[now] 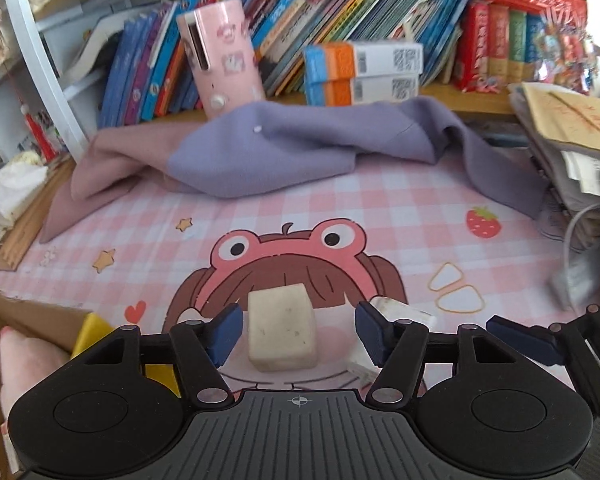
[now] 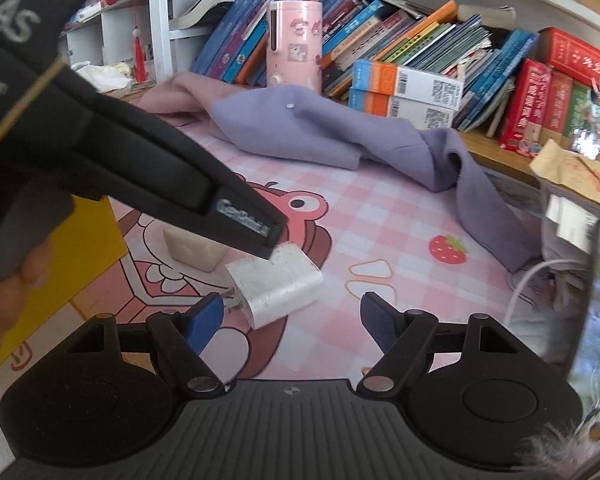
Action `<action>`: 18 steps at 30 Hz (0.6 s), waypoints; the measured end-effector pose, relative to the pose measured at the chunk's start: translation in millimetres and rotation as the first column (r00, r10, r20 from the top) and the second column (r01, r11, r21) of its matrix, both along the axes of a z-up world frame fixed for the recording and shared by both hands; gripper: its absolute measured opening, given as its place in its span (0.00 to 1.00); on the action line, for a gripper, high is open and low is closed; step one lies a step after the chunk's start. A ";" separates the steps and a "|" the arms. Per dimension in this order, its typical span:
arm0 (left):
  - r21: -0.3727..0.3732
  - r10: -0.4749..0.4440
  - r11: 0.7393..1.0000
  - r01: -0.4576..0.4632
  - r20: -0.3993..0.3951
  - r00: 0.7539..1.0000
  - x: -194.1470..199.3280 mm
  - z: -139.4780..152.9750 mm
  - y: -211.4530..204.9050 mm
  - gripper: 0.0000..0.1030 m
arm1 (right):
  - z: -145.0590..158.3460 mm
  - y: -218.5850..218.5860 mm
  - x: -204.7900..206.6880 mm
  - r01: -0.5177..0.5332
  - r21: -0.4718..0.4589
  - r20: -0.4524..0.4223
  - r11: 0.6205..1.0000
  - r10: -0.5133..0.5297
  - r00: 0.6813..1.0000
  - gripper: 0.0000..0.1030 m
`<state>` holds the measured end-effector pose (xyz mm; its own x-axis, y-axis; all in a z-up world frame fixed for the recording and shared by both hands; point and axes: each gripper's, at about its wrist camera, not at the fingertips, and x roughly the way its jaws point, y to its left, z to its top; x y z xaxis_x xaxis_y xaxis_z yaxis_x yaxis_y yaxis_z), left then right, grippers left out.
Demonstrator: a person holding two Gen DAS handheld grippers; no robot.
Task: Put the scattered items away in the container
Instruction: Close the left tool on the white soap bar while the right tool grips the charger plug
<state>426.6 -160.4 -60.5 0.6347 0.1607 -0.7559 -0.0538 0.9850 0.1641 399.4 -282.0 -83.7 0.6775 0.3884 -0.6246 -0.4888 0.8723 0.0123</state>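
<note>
The left tool (image 1: pixel 298 330) stands released, its blue pads either side of a cream eraser block (image 1: pixel 282 326) without touching it; the block lies on the bench's pink checked mat (image 1: pixel 380 208). The right tool (image 2: pixel 292 320) is also unclenched, holding nothing. A white charger plug (image 2: pixel 276 286) rests on the mat just ahead of its left pad, toward 11 o'clock of the gap, prongs pointing at that pad. The eraser block lies just beyond the plug, toward 10 o'clock. A yellow-sided cardboard box (image 2: pixel 80 240) sits at 9 o'clock. At 12 o'clock a purple and pink cloth (image 1: pixel 260 152) lies crumpled before a pink cylinder (image 1: pixel 220 56) and rows of books (image 1: pixel 340 12).
</note>
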 end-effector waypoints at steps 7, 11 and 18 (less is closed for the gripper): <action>-0.007 0.036 0.999 -0.036 -0.068 0.997 23.7 -22.7 8.1 0.60 | -9.7 11.5 18.9 -0.034 0.016 -0.004 0.999 0.035 0.999 0.73; -0.028 0.052 0.998 -0.055 -0.090 0.995 29.2 -28.2 13.7 0.55 | -13.0 14.1 26.1 -0.041 0.038 -0.022 0.998 0.042 0.999 0.73; -0.077 0.069 0.994 -0.076 -0.093 0.993 30.2 -29.2 24.8 0.39 | -17.1 18.5 28.3 -0.038 0.043 -0.056 0.998 0.040 0.998 0.62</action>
<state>456.9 -135.6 -89.7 0.5523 0.1402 -0.8218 -0.1139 0.9892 0.0921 427.7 -263.4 -100.8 0.6249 0.4404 -0.6447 -0.5200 0.8507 0.0770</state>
